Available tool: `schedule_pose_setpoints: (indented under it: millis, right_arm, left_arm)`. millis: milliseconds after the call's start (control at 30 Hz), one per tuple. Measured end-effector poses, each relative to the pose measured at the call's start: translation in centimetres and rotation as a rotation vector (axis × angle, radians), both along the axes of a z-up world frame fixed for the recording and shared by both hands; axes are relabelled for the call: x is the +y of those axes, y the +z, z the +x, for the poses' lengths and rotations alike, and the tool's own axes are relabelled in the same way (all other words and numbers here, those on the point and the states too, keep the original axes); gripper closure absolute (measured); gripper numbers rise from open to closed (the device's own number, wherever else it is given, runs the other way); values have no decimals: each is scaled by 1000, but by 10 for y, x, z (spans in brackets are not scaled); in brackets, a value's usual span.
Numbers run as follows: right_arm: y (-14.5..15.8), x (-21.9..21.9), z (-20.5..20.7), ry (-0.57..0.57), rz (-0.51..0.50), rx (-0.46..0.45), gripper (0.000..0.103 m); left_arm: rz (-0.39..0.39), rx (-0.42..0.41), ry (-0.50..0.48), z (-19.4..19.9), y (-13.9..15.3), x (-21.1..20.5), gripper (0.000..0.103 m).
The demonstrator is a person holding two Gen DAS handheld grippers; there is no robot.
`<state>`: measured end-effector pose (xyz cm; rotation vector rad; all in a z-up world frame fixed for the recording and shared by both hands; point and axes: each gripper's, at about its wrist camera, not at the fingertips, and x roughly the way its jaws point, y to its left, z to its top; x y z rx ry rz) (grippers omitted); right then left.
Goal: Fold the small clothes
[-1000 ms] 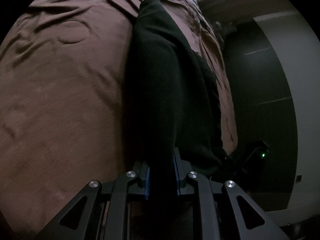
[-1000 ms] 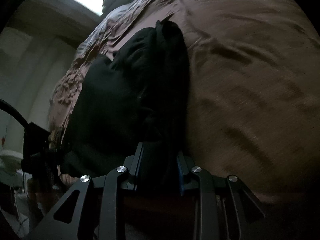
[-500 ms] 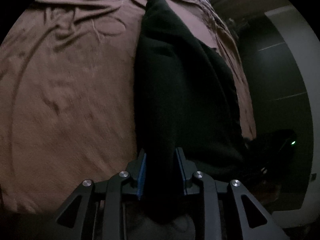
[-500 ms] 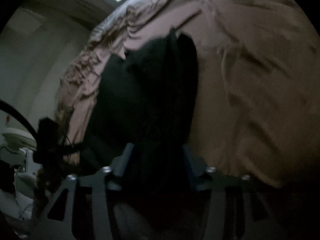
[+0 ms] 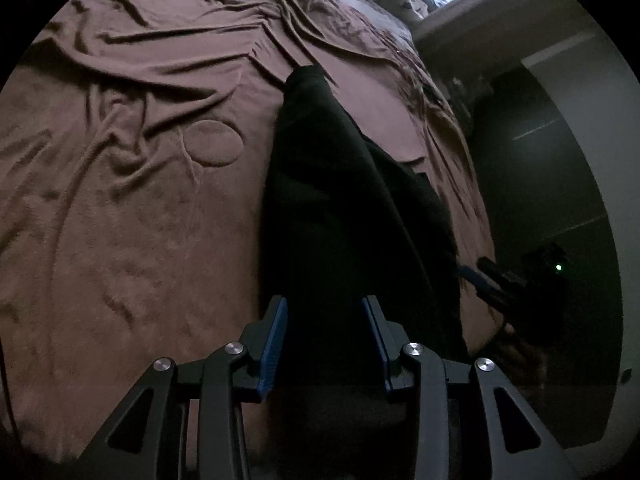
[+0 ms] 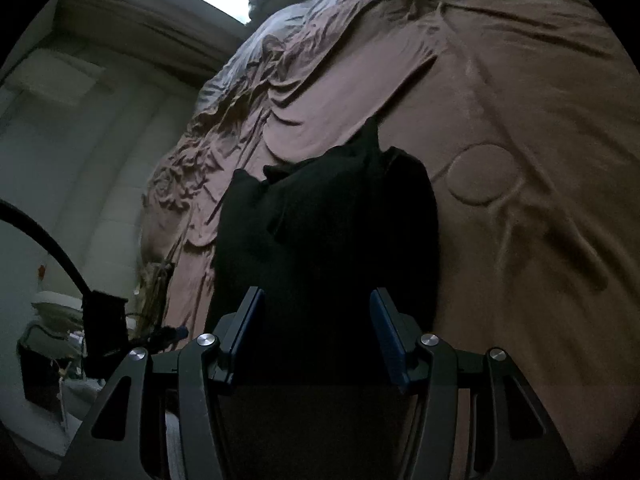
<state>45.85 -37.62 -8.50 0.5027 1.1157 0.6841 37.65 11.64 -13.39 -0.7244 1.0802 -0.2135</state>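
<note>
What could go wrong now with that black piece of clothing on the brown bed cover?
The black garment lies near the side edge of the brown bed cover, so a careless tug might drag it off. The left gripper and right gripper stand open with dark cloth between the fingers; pulling away could snag and undo the fold. The room is dim, so black layers are hard to tell apart.

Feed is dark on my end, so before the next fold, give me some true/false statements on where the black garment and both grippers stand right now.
1. The black garment lies on a brown bedspread. True.
2. The left gripper is clamped tight on the garment. False: its jaws stand apart and have just been opening, with cloth between them.
3. The right gripper is open. True.
4. The bedspread is smooth and flat. False: it is creased, with a round imprint.
5. The garment is white. False: it is black.
</note>
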Motion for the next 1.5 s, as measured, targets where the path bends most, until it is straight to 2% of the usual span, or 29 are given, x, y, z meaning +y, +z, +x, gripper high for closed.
schedule_pose_setpoints:
  millis: [333,433,467,500,567,700,833,1000,1200,1333,1367,1400,1467,1500]
  right_arm:
    - [-18,33,42,11,3,51,50]
    - [-17,37,50,1,-9,28,62]
    - [-16,36,51,-12,-16,24,70]
    - [-16,36,52,-17,-17,20,84]
    - [-13,39,53,-25,-30,6,96]
    - [8,49,39,-4,-32,-68,99]
    - [31,66,16,65,-12,-135,99]
    - [49,101,-13,202,-2,-164,99]
    - [45,147,-38,338,-51,-154,98]
    - [41,173,-45,416,-124,-126,92]
    - [43,174,-43,424,-113,-120,78]
    - [46,174,-41,423,-96,-117,53]
    - [52,163,-33,388,-75,-141,35]
    - [56,152,-29,374,-66,-155,35]
  left_arm:
    - [-52,16,23,0,-12,12,63]
    - [-51,20,29,1,-15,14,63]
    - [-55,22,32,1,-16,15,63]
    - [-56,24,36,1,-18,16,63]
    - [-56,28,44,2,-20,18,63]
    - [-60,29,55,-1,-22,21,63]
    - [-63,19,58,-3,-20,22,63]
    - [-75,7,62,-6,-17,23,63]
    - [-72,-10,75,-12,-10,29,63]
    - [-74,-10,87,-16,-10,34,63]
    - [-75,-9,89,-17,-10,35,63]
    - [-75,-8,89,-17,-11,35,63]
    - [-74,-4,89,-17,-13,36,63]
    - [-75,0,90,-17,-15,35,63]
